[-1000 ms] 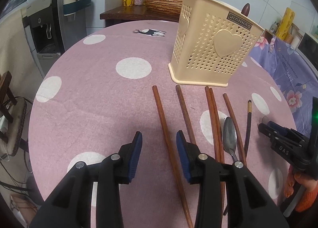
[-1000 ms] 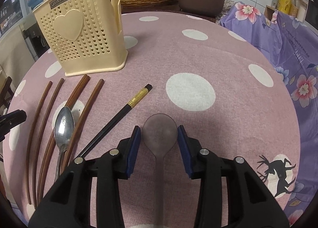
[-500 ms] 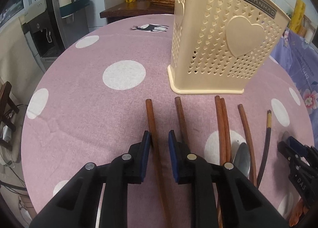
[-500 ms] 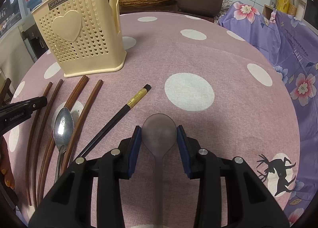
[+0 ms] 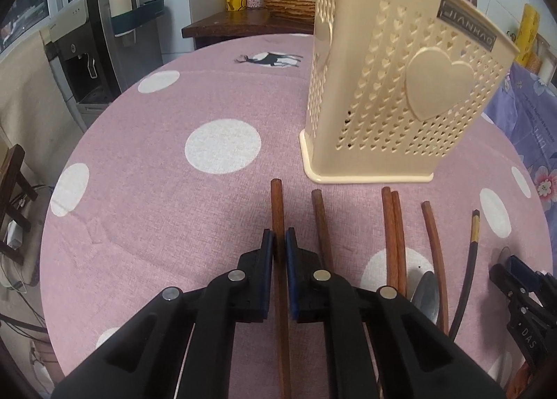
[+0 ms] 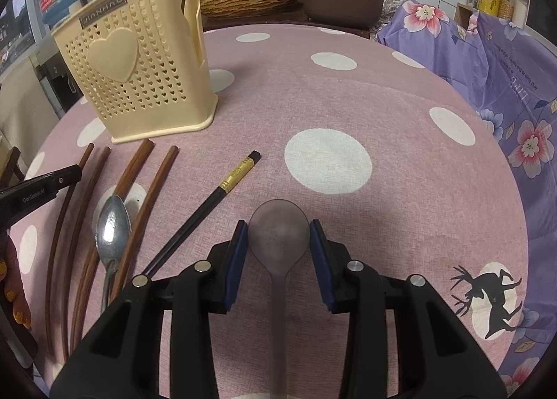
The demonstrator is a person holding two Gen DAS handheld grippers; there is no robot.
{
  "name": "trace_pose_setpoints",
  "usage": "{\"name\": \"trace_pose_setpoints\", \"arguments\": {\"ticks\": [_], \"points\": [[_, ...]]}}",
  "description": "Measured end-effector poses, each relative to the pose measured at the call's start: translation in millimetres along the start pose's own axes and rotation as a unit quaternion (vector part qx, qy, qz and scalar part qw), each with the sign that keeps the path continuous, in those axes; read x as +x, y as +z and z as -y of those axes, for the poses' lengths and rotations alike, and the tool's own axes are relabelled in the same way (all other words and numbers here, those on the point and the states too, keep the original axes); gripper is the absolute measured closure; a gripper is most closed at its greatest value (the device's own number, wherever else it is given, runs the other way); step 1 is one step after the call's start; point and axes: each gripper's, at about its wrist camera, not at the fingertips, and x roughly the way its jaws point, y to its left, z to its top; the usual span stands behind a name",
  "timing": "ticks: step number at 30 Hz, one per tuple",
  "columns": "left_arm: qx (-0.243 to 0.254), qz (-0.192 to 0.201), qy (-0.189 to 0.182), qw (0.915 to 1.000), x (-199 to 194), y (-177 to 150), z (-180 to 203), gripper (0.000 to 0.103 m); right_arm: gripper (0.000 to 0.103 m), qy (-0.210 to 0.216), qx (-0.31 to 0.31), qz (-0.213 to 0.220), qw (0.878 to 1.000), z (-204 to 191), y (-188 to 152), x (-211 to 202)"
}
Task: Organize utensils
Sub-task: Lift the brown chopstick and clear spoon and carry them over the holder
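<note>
One perforated cream plastic utensil holder [image 5: 400, 93] stood upright on the pink spotted tablecloth [image 5: 174, 211]. Just before its base, the left gripper [image 5: 277, 242] had just closed onto the leftmost brown wooden chopstick [image 5: 277, 204], ready for lifting. Nearer, the right gripper [image 6: 278, 242] pinched a translucent grey spoon [image 6: 278, 232].

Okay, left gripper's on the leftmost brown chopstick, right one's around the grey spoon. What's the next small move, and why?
Probably lift the left gripper straight up. Its jaws have just closed on the chopstick, which still lies flat on the cloth, and the holder stands just beyond. The right gripper grips the spoon by its bowl and can wait.
</note>
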Motion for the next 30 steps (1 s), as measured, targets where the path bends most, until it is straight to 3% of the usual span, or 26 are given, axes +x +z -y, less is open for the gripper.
{"name": "trace_pose_setpoints", "arguments": {"ticks": [9,18,24,30], "points": [[0.000,0.042,-0.035,0.9985,-35,9,-3,0.095,0.066,0.031,0.009,0.045,0.998,3,7,-30],[0.008,0.126,-0.079,0.9889,-122,15,-13,0.095,0.066,0.061,0.003,0.113,0.992,7,15,-104],[0.015,0.161,-0.087,0.9830,-155,15,-15,0.095,0.066,0.071,-0.003,0.128,0.989,6,13,-132],[0.015,0.166,-0.085,0.9823,-158,16,-17,0.095,0.066,0.071,-0.008,0.129,0.989,3,11,-135]]}}
